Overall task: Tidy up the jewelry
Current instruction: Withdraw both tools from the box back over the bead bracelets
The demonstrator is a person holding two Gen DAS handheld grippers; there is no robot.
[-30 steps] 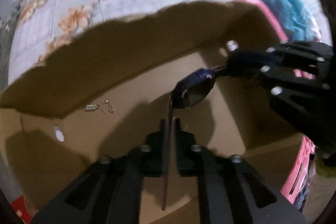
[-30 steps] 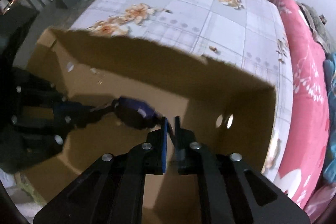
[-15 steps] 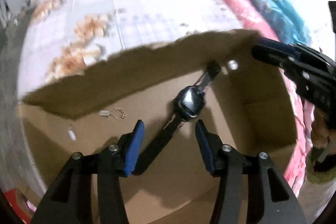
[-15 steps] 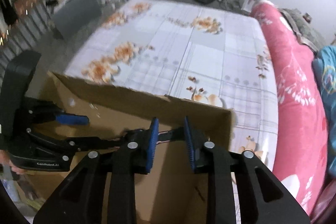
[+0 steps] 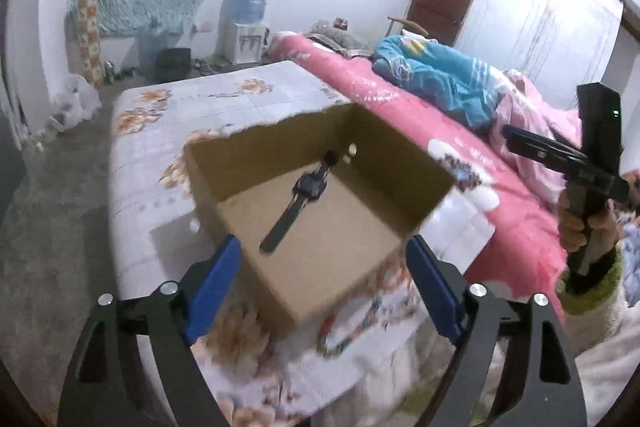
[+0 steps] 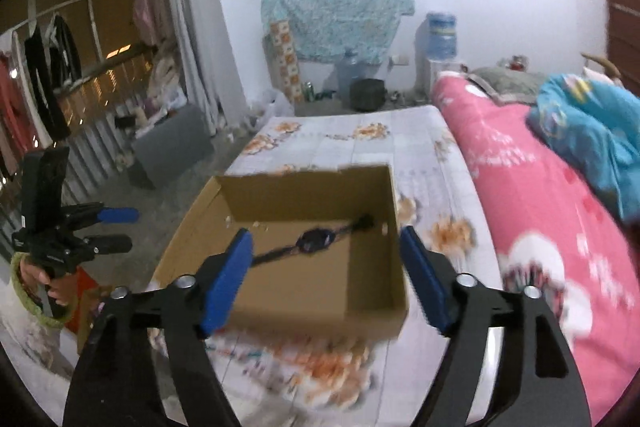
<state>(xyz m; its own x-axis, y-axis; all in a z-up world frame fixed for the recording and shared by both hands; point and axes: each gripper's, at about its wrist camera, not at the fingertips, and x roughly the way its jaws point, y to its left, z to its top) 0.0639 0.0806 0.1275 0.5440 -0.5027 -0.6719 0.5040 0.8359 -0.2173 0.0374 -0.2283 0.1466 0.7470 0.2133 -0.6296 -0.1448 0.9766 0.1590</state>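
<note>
A pink, flower-printed quilt (image 6: 560, 227) is seen heaped along the bed, with a crumpled turquoise blanket (image 5: 436, 79) lying on top of it. Beside the quilt, a pale floral-patterned sheet (image 5: 208, 99) is spread flat over the mattress. An open, brown cardboard box (image 5: 320, 267) is set on that sheet, its far wall torn ragged along the top edge.

The left hand-held gripper (image 5: 324, 275), black-framed with blue pads, is held above the near corner of the box; its jaws are opening wide, and nothing is caught between them. The right hand-held gripper (image 6: 326, 267), of the same build, is likewise held over the near wall of the box, its jaws opening, with nothing pinched. Each gripper is gripped by a hand in a green-cuffed sleeve, and each is glimpsed at the edge of the other's view.

On the floor of the box a dark, round-faced wristwatch (image 5: 308, 187) is laid out flat, its strap stretched straight. One strap end is pointed at the far corner, close to two small holes in the box wall. The watch is touched by neither gripper.
</note>
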